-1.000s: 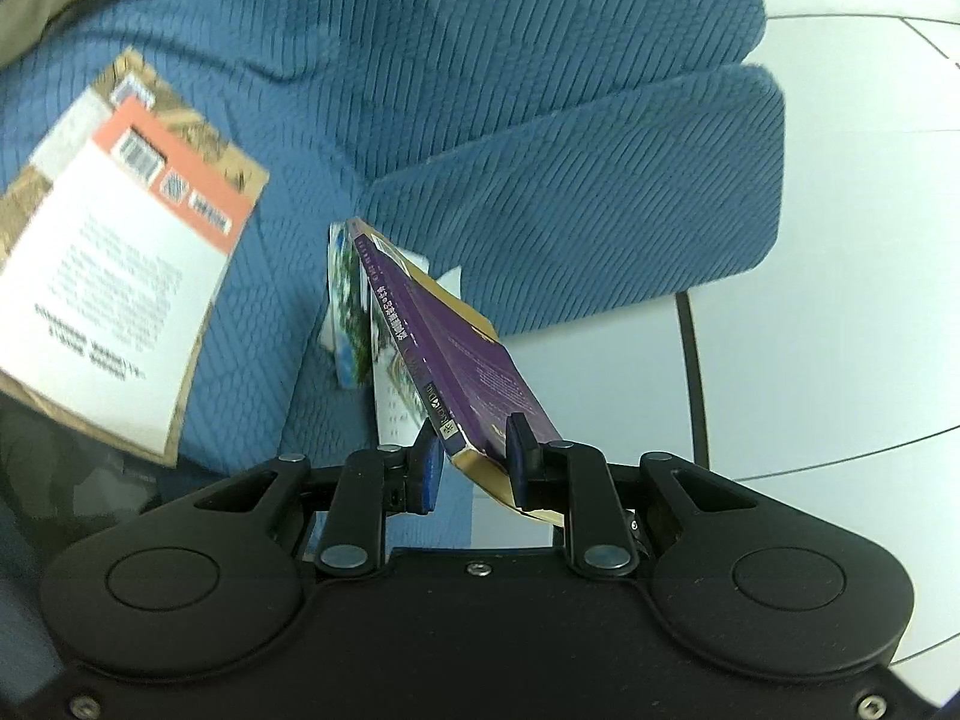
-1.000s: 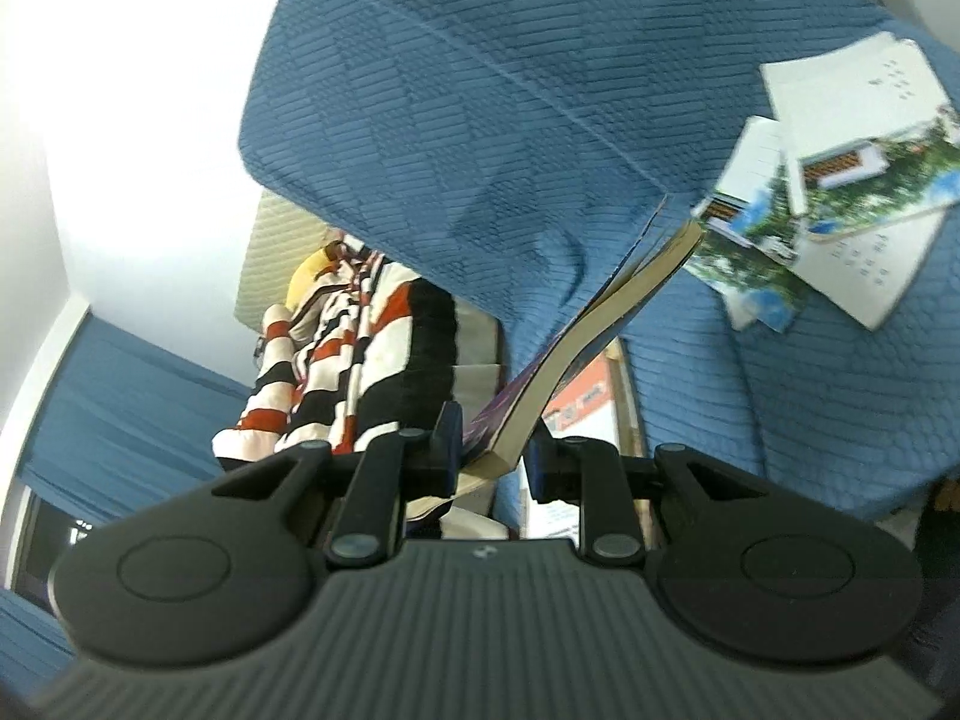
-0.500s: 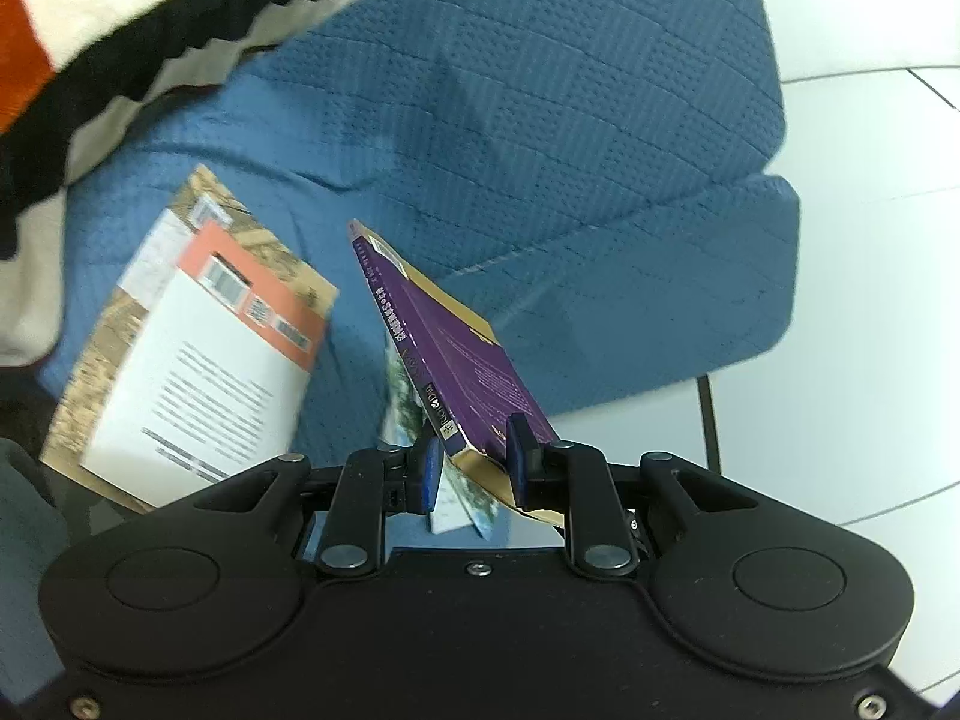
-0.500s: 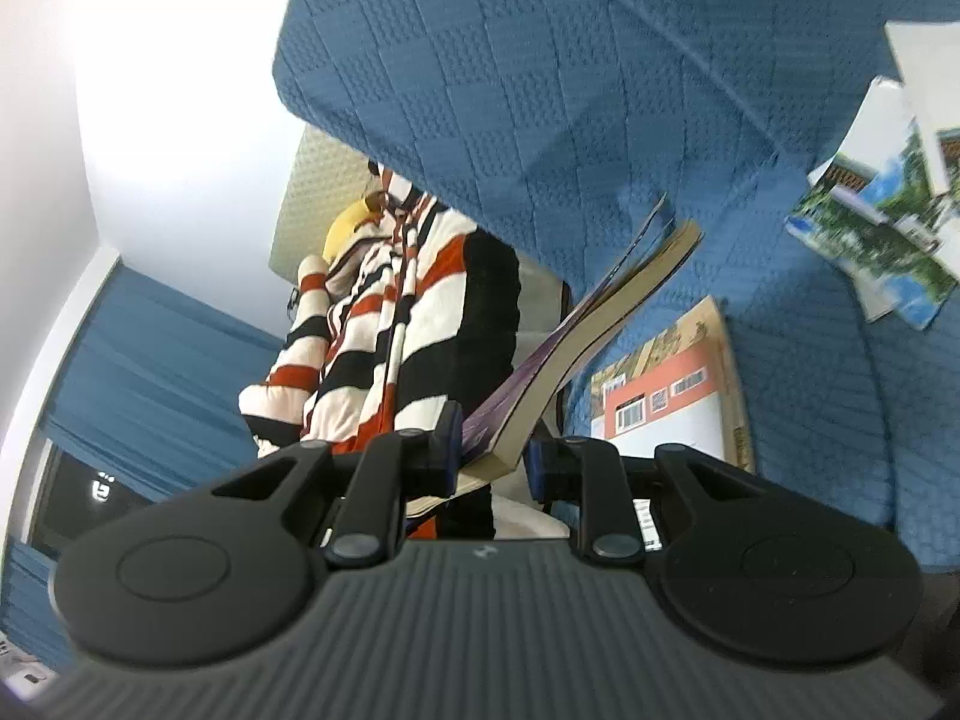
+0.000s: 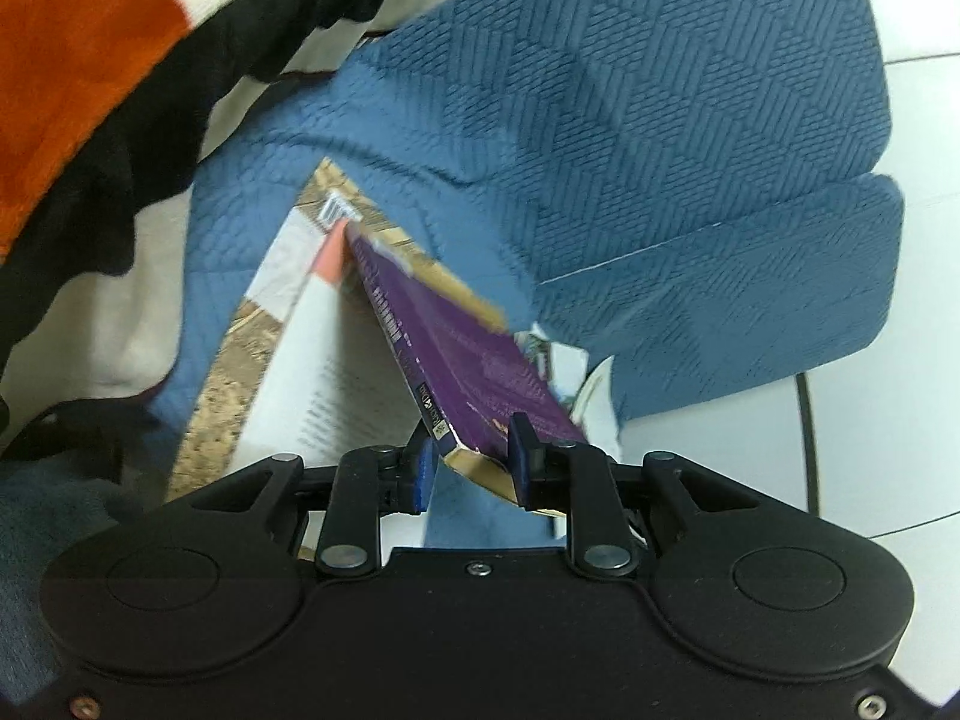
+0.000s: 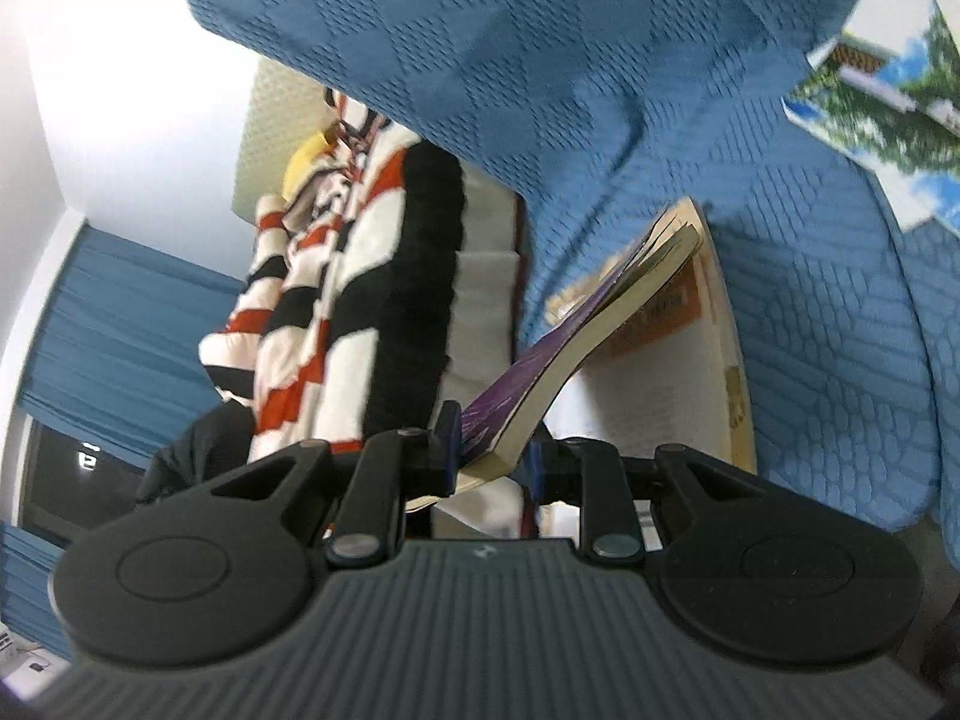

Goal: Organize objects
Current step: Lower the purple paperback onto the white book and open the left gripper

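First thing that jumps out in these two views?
The purple book, clamped at opposite ends by the left tool and right tool, held tilted over the orange-and-white book lying on the blue quilted sofa. Next, the red, black and white striped blanket beside the sofa.

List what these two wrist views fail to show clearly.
- Purple book: spine lettering motion-blurred, left wrist view.
- Orange-and-white book beneath: cover largely hidden by the purple book; print too blurred to read.
- Landscape booklets: cut off by the right wrist view's edge.
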A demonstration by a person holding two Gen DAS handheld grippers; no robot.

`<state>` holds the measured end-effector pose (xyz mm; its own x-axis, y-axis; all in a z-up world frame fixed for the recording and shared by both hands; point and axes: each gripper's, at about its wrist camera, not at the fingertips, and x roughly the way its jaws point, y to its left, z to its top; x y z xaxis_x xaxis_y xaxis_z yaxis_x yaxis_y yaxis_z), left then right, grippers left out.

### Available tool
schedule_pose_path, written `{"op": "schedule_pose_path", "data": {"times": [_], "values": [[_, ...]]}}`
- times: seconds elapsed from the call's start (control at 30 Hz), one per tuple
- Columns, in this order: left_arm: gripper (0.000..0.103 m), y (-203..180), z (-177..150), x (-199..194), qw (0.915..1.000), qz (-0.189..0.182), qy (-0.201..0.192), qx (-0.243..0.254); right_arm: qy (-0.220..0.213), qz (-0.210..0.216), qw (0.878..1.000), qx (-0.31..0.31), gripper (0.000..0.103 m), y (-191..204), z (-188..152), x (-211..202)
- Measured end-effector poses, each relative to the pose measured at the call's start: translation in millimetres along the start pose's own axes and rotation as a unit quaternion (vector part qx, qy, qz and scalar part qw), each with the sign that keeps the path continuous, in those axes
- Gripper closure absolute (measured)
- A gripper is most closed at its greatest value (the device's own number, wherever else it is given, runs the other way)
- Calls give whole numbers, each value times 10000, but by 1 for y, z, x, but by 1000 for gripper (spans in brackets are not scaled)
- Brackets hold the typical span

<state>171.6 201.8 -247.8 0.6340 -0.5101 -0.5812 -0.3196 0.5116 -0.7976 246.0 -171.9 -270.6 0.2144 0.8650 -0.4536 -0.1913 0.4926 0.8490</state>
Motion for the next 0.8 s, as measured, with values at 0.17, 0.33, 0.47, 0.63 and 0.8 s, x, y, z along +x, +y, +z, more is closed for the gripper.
{"op": "schedule_pose_path", "data": {"times": [0.17, 0.33, 0.47, 0.63, 0.8], "values": [[81, 16, -6, 11, 9998, 155, 127, -91, 114, -105, 9998, 160, 78, -18, -10, 9], [81, 31, -12, 23, 9982, 386, 387, -241, 223, -272, 9989, 315, 78, -35, -22, 16], [78, 34, -17, 28, 9963, 667, 534, -102, 352, -374, 9978, 427, 78, -47, -30, 21], [77, 25, -20, 33, 9932, 978, 611, 143, 400, -360, 9958, 744, 76, -63, -35, 25], [69, 9, -27, 33, 9861, 1438, 589, 594, 445, -605, 9931, 905, 70, -70, -39, 27]]}}
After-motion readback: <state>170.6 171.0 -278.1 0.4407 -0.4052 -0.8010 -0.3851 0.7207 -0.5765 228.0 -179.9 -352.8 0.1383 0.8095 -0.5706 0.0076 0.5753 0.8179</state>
